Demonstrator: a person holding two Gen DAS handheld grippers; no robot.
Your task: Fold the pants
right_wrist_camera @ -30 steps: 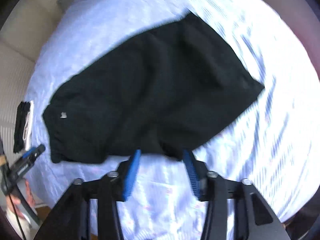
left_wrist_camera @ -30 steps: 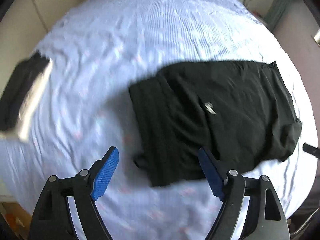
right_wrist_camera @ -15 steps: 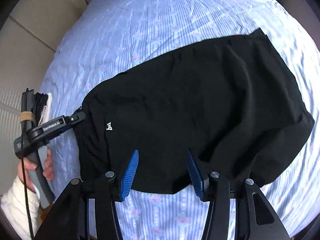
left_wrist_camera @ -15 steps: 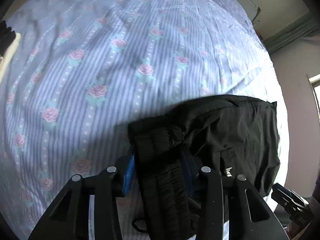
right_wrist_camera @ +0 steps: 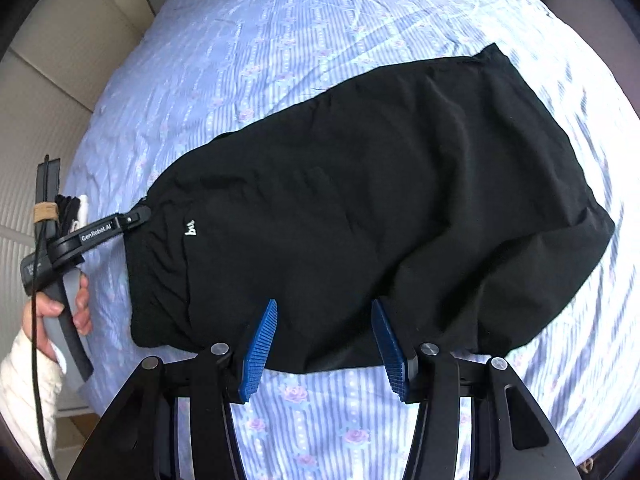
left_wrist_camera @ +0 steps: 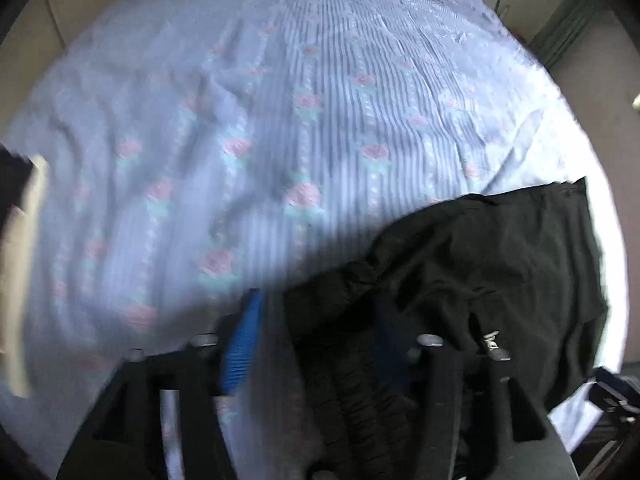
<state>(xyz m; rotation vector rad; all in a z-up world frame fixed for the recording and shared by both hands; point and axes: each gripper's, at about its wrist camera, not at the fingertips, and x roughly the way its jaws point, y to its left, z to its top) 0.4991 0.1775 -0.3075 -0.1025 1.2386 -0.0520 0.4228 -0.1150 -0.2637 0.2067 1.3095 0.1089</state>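
With the left gripper [left_wrist_camera: 316,344] now planted over the gathered waistband, where a second ago it hung wide open and short of the cloth, the fold appears to be starting from the waist end. That view is smeared by motion; the ribbed elastic runs up between the blue pads, the left pad stands clear of the fabric with bedsheet showing in the gap, and whether the jaws have actually bitten cannot be told.

The blue-and-white striped bedsheet with pink roses [right_wrist_camera: 304,24] covers nearly the whole bed and lies rumpled in soft ridges, which could drag at the cloth as it is carried over. On it the black lightweight pants [right_wrist_camera: 380,200] lie already doubled into a broad slab, waistband to the left and hems to the right, a small white logo near the waist.

The right gripper [right_wrist_camera: 324,336], which half a second ago sat in much the same place, hovers at the near long edge of the pants, its blue ribbed pads parted moderately and holding nothing; the fabric edge lies just between and under the tips. In my judgement both tools must close on the same end before any lift.

Beyond the waistband, at the bed's left margin, a small dark-and-white bundle [right_wrist_camera: 74,208] lies beside the person's bare hand [right_wrist_camera: 60,312] on the left tool's handle, near enough to be brushed, though not in the fold's path.
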